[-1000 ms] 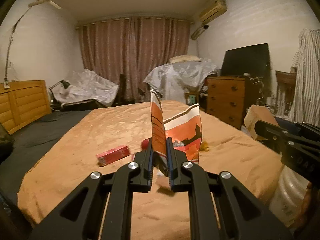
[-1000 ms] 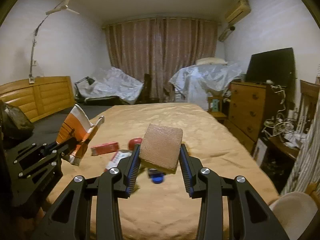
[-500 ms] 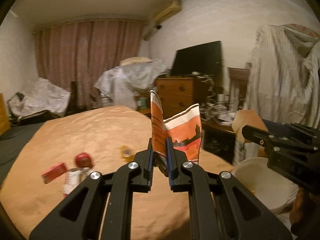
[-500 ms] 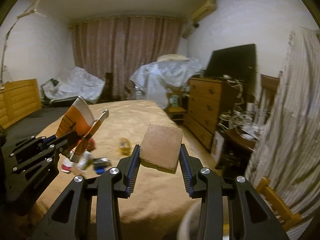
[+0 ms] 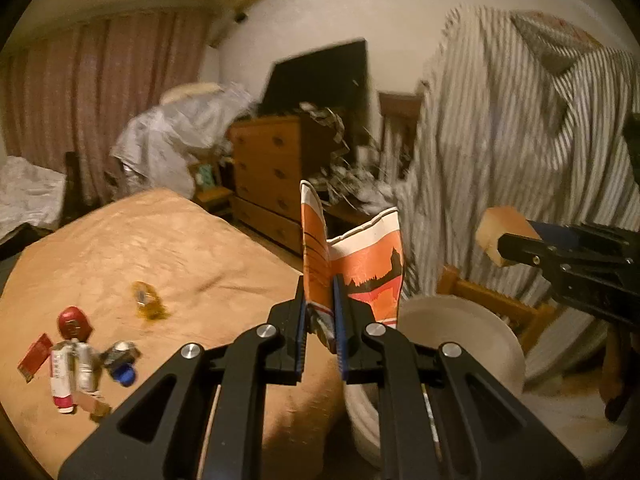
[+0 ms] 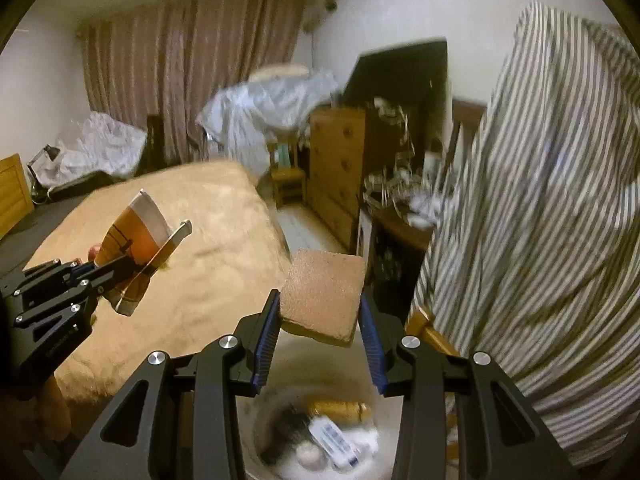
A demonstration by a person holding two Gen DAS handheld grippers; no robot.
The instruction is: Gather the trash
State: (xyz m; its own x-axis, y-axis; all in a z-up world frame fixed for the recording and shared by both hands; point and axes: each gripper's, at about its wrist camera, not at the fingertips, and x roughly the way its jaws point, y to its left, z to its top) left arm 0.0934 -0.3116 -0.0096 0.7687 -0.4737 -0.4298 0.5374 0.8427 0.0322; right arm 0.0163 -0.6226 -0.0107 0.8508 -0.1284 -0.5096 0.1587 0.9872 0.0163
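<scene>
My left gripper is shut on an orange and white paper wrapper, held upright near the rim of a white bin; it also shows in the right wrist view. My right gripper is shut on a brown sponge, held above the bin, which holds several pieces of trash. The sponge also shows in the left wrist view. More trash lies on the bed: a red round item, tubes, a blue cap, a yellow wrapper.
The orange-covered bed is on the left. A wooden dresser with a dark TV stands behind. A striped cloth hangs over a wooden chair on the right, close to the bin.
Both grippers have swung right, away from the bed and over the white bin, still holding the wrapper and the sponge. The bin's contents have come into the right wrist view.
</scene>
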